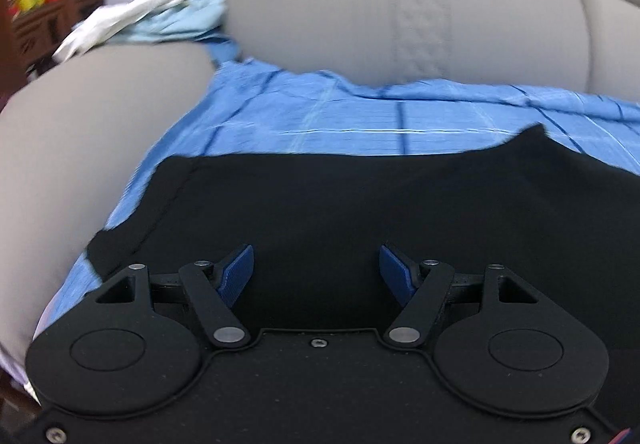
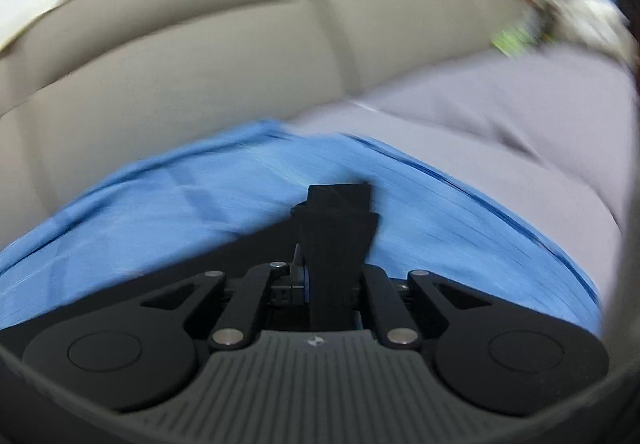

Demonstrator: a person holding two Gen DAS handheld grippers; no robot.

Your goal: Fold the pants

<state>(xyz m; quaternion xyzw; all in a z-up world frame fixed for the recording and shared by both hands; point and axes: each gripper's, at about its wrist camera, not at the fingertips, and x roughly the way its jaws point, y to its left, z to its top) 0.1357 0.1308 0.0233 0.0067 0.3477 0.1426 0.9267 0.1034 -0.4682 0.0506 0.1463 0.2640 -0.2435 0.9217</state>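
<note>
Grey sofa cushions (image 1: 360, 15) fill the background, with a blue checked sheet (image 1: 360, 119) spread across the seat. Black pants (image 1: 340, 203) lie flat on it, mid-frame. Left gripper (image 1: 316, 268) hovers over them, fingers spread wide. Right gripper (image 2: 332, 244), frame centre, is pinching a bunched fold of the pants!

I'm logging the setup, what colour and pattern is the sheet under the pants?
Light blue checked sheet, with dark and pale lines; clearest in the left wrist view.
</note>
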